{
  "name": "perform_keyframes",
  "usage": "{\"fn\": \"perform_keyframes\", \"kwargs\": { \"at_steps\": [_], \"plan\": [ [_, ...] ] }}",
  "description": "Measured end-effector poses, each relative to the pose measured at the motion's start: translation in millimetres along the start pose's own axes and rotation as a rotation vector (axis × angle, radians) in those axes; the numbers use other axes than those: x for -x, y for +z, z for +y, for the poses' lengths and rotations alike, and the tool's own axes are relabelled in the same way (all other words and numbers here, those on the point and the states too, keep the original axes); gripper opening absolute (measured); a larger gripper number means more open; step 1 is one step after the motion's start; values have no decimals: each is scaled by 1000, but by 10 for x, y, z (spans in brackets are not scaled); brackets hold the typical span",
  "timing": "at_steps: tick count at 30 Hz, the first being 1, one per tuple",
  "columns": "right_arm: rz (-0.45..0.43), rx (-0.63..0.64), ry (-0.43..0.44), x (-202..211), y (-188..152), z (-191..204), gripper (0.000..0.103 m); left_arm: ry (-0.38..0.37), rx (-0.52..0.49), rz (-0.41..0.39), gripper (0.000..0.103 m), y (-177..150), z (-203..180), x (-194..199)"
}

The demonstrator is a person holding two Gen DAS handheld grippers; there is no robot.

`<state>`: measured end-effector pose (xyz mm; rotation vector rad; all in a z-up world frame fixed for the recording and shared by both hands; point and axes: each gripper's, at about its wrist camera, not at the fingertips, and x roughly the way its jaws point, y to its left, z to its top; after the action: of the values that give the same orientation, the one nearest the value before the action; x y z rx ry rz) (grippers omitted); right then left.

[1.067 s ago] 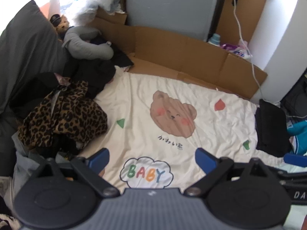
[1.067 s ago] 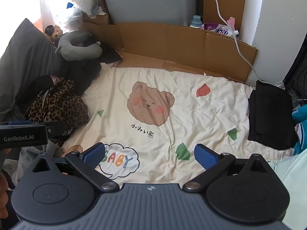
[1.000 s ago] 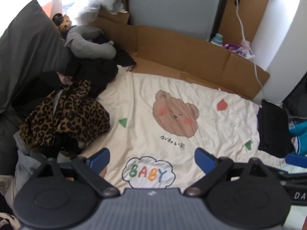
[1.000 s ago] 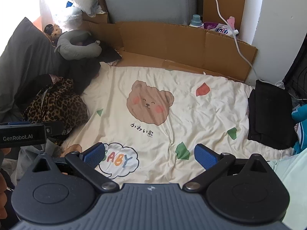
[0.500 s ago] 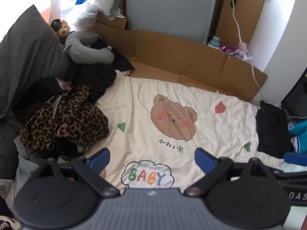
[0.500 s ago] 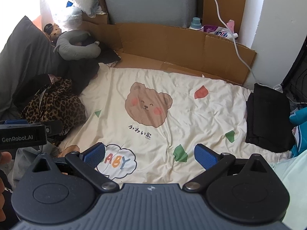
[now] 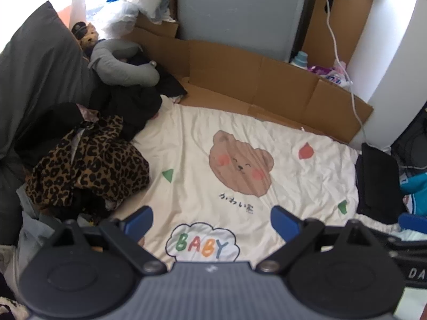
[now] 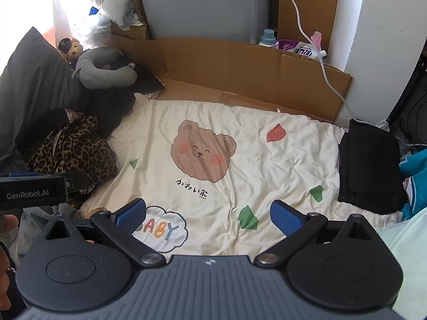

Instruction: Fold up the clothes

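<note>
A heap of unfolded clothes lies at the left, topped by a leopard-print garment (image 7: 88, 165) with black garments behind it; it also shows in the right wrist view (image 8: 72, 152). A folded black garment (image 7: 379, 184) lies at the right edge of the cream bear-print blanket (image 7: 240, 138), seen too in the right wrist view (image 8: 371, 165). My left gripper (image 7: 210, 221) is open and empty above the blanket's near edge. My right gripper (image 8: 208, 217) is open and empty, hovering to the right of the left one.
A grey neck pillow (image 7: 120, 64) and a dark grey pillow (image 7: 34, 72) sit at the back left. A cardboard wall (image 7: 267, 80) runs along the back. A teal garment (image 8: 413, 165) lies at the far right. A white cable (image 8: 320, 61) hangs by the wall.
Both grippers have shifted slightly over the blanket, staying open and empty. The clothes have not moved.
</note>
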<state>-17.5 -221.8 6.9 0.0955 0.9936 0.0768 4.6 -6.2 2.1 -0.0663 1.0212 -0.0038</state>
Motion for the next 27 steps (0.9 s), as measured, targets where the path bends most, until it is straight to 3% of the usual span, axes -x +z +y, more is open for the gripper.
{"fn": "perform_keyframes", "kwargs": {
  "at_steps": [27],
  "plan": [
    [-26, -10, 2, 95, -6, 61, 102, 26, 12, 28, 96, -40, -10, -105]
  ]
}}
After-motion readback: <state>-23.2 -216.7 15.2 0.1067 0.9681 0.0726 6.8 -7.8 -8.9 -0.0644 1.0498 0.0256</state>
